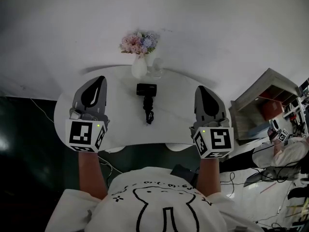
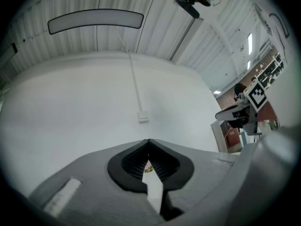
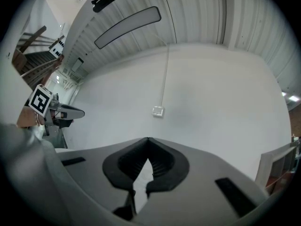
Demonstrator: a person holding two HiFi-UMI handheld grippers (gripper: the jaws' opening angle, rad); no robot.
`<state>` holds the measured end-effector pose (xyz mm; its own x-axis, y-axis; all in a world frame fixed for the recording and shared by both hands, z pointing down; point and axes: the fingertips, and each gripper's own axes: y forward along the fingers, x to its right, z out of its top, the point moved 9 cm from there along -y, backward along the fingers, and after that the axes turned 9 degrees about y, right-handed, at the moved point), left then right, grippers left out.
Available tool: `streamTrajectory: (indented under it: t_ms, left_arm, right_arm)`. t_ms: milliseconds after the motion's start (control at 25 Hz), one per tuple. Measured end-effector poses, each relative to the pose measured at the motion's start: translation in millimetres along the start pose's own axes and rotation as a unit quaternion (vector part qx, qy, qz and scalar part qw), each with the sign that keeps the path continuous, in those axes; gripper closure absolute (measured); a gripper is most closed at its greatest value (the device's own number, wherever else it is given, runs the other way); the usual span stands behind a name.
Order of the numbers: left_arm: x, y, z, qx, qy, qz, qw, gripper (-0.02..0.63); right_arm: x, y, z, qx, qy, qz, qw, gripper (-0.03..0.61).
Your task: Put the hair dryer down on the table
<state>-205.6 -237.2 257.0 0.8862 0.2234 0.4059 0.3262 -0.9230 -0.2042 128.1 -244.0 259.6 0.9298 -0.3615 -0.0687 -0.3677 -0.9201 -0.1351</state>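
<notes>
A black hair dryer (image 1: 147, 98) lies flat on the round white table (image 1: 116, 129), near its middle, with its cord bunched at the near end. My left gripper (image 1: 100, 79) hovers over the table's left side, well apart from the dryer, jaws shut and empty. Over the right side, my right gripper (image 1: 202, 89) is likewise shut with nothing in it. In the left gripper view the left gripper (image 2: 148, 141) points at a bare white wall. The right gripper (image 3: 147, 139) faces the same wall in the right gripper view.
A white vase (image 1: 139, 66) of flowers (image 1: 140, 42) and a small glass piece (image 1: 157, 70) stand at the table's far edge, behind the dryer. A shelf unit (image 1: 263, 100) sits to the right. Cables run over the dark floor, and another person (image 1: 289, 149) is at far right.
</notes>
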Motion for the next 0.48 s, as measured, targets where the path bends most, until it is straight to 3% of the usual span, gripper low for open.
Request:
streamTrajectory:
  t_ms: [480]
  left_arm:
    - [-6.0,2.5,-3.7,-0.009,0.005,-0.002,0.9999,0.595]
  right_arm:
    - [-4.7,8.0,-0.7,-0.001,-0.001,0.004,1.0,0.578]
